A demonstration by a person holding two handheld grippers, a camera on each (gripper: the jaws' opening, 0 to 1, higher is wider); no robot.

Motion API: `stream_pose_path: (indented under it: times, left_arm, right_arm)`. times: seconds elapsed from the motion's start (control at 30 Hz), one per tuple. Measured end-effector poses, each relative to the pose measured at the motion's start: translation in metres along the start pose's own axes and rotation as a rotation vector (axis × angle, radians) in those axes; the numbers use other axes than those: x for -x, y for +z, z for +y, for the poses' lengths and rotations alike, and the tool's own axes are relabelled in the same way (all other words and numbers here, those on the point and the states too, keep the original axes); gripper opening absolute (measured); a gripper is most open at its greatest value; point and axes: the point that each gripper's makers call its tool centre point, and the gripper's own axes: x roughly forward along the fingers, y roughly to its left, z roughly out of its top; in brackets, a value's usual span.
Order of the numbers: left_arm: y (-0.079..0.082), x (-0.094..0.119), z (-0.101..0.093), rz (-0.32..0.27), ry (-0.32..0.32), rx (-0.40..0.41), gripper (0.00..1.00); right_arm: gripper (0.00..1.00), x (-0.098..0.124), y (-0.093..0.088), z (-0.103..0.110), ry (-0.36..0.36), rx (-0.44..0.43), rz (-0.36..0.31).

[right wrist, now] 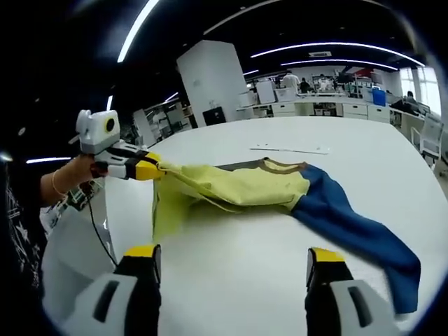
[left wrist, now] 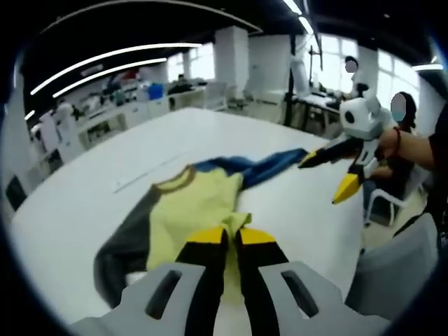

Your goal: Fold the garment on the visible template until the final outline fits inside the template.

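Garment (right wrist: 259,185) lies on the white table (right wrist: 364,150), blue sleeve (right wrist: 350,224) trailing toward 4 o'clock. Left gripper (right wrist: 155,170), at 9 o'clock, is pinched tight on the yellow hem, lifting it, probably to fold it over. Right gripper (right wrist: 231,264) waits with jaws wide apart, holding nothing.

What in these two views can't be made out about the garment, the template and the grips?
- Template: no outline is legible on the white table in either view.
- Garment hem, left gripper view: covered by the left gripper.
- Right gripper, left gripper view: blurred, so cloth contact is unclear.
- Grey sleeve: end blurred.
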Motion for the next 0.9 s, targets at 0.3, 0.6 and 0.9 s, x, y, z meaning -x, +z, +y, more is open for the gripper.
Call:
stream_pose_path:
  times: [0.3, 0.6, 0.9]
  left_arm:
    - [-0.039, 0.005, 0.027, 0.082, 0.08, 0.071, 0.03]
    - [-0.079, 0.002, 0.054, 0.157, 0.16, 0.104, 0.02]
    - [-0.102, -0.003, 0.067, 0.216, 0.211, 0.108, 0.02]
  right_arm:
    - [0.83, -0.001, -0.005, 0.001, 0.002, -0.018, 0.01]
    - [0.83, -0.001, -0.006, 0.001, -0.001, -0.019, 0.017]
    - [0.83, -0.001, -0.007, 0.0, -0.006, -0.023, 0.018]
